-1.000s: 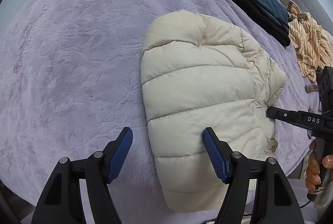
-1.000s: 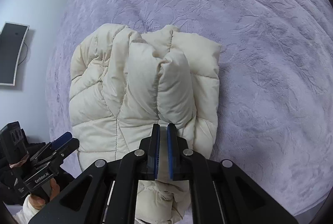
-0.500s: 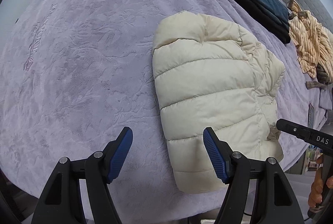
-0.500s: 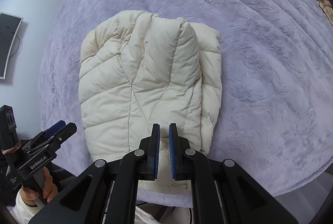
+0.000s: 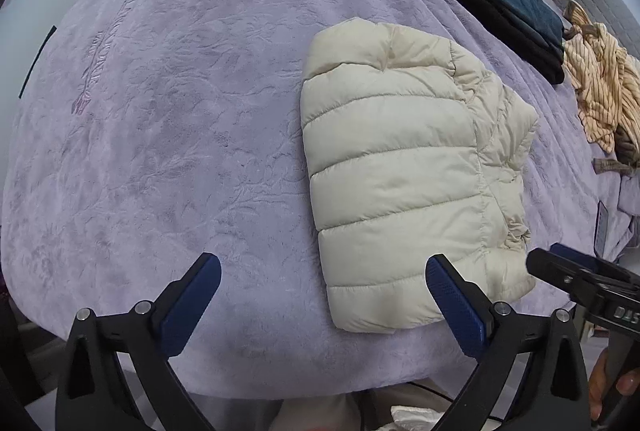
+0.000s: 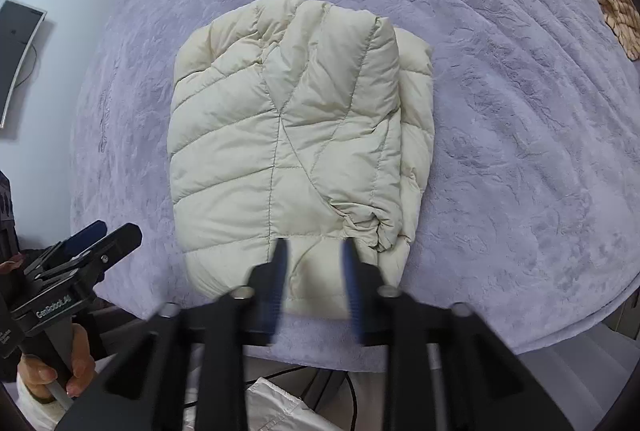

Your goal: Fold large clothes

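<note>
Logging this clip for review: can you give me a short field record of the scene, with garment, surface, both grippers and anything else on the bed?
garment: cream puffer jacket, folded into a compact block
surface: lilac embossed bedspread
left gripper: open, nothing between the jaws, jaws just opened wider
right gripper: open, blurred, jaws just opened, clear above the jacket's near edge
other items: folded dark clothes with jeans on top; striped orange garment, unfolded

The left black two-finger gripper with blue pads (image 5: 322, 301) points down with its jaws just opened very wide and nothing between them, while the right black two-finger gripper with blue pads (image 6: 314, 281), blurry, has just opened too, each held by a hand.
</note>
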The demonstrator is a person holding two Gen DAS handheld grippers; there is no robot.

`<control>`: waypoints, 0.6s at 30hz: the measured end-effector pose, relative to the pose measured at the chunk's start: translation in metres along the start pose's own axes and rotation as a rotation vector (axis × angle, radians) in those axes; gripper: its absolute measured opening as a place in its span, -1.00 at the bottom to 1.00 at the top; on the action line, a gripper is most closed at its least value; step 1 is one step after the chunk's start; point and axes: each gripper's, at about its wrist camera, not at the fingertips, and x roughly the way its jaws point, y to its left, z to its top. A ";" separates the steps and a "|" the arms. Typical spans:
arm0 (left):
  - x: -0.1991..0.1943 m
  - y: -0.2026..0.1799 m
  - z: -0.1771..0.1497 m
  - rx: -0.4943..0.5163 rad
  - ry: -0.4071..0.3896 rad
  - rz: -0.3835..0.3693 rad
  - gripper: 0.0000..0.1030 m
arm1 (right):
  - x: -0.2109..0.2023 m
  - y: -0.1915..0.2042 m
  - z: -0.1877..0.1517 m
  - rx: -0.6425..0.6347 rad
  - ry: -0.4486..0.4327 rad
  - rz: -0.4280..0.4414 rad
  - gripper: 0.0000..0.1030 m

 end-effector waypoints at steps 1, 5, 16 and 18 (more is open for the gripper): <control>-0.001 -0.002 -0.003 0.000 0.007 0.006 0.99 | -0.005 0.000 -0.002 -0.008 -0.017 -0.001 0.80; -0.008 -0.012 -0.012 0.000 0.007 0.038 0.99 | -0.016 0.002 -0.003 -0.048 -0.023 -0.020 0.82; -0.038 -0.027 -0.022 -0.006 -0.029 0.091 0.99 | -0.050 0.011 -0.011 -0.079 -0.107 -0.093 1.00; -0.041 -0.026 -0.023 -0.022 -0.026 0.095 0.99 | -0.053 0.012 -0.012 -0.078 -0.100 -0.106 1.00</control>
